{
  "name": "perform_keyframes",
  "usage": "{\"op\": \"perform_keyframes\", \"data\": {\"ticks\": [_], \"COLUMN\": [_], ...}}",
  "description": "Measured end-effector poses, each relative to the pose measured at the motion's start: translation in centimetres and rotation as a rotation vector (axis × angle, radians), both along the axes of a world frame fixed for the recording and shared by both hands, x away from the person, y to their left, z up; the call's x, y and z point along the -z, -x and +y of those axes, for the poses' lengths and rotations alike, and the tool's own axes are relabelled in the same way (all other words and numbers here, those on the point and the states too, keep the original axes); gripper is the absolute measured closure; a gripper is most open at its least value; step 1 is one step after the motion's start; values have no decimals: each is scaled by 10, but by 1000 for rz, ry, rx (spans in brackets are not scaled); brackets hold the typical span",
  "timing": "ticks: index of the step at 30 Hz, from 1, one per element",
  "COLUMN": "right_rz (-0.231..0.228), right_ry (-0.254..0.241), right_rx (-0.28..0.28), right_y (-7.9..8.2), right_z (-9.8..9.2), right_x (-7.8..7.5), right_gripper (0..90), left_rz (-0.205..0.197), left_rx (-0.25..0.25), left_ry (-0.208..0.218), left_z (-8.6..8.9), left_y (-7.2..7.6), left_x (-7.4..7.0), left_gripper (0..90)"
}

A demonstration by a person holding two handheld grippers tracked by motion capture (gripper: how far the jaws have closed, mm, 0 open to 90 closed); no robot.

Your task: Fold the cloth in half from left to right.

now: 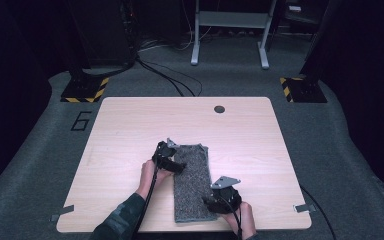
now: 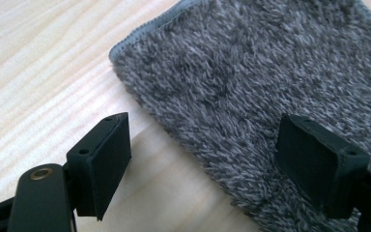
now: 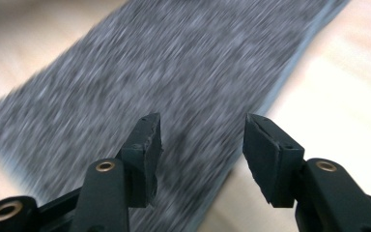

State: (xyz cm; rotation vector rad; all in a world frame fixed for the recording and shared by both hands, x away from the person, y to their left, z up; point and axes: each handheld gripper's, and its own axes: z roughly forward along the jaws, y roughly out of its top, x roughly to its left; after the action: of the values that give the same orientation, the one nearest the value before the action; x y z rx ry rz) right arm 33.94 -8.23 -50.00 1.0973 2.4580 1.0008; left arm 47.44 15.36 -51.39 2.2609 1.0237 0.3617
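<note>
**Grey towel lies between two open grippers**

A folded grey towel lies lengthwise on the pale wooden table, toward its near edge. The left gripper straddles the towel's left edge, fingers spread wide and empty. The right gripper hovers over the near right edge, fingers parted, gripping nothing. A "6" is marked on the grey floor; a round hole sits near the table's far edge.

Pale wooden table on grey carpet; striped black-yellow stand bases behind.
</note>
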Motion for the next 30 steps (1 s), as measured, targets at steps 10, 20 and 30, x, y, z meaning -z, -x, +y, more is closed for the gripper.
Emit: {"op": "perform_keyframes", "data": {"ticks": [10,20,30], "right_rz": [-18,1,35], "right_ry": [-32,92,28], "right_rx": [86,220,195], "right_y": [-100,-170,-179], "right_z": [5,23,17], "right_x": [-19,1,6], "right_gripper": [460,492,526], "left_rz": [-18,14,4], "left_rx": [-71,-130,-129], "left_ry": [36,20,33], "left_z": [13,19,15], "left_y": [-24,-49,-48], "left_x": [-9,-5,-4], "left_gripper": [197,202,264]}}
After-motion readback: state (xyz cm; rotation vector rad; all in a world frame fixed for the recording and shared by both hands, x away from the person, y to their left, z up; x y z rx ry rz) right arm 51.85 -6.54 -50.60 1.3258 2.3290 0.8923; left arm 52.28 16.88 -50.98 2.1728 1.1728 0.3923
